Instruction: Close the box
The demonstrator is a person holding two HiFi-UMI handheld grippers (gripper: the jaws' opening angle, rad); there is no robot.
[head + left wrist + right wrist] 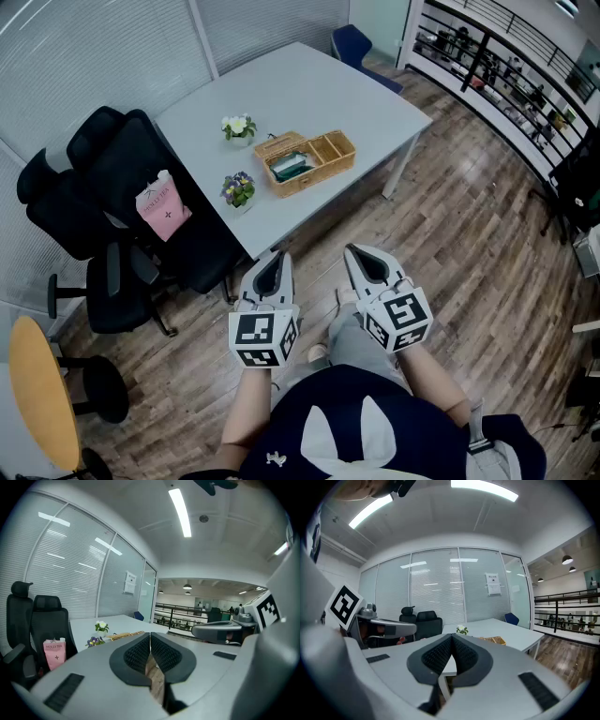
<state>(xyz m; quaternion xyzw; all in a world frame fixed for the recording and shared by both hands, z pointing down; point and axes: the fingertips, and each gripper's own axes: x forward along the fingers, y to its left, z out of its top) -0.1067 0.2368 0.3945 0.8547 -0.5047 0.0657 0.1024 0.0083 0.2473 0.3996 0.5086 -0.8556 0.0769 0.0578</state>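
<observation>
A wicker box (307, 161) lies open on the white table (356, 98), its lid folded out to the right and something green inside. The left gripper view shows the box (123, 634) as a thin tan strip, and in the right gripper view the box (495, 641) sits past the jaws. My left gripper (273, 262) and right gripper (364, 255) hover side by side over the wooden floor, short of the table's near edge. Both are shut and hold nothing. From its own camera, the left gripper (150, 635) has jaws pressed together, as does the right gripper (452, 638).
Two small flower pots (238, 127) (238, 188) stand on the table left of the box. Black office chairs (112, 202) sit at the left, one with a pink bag (161, 207). A blue chair (352, 43) is behind the table. A round wooden table (37, 394) is at lower left.
</observation>
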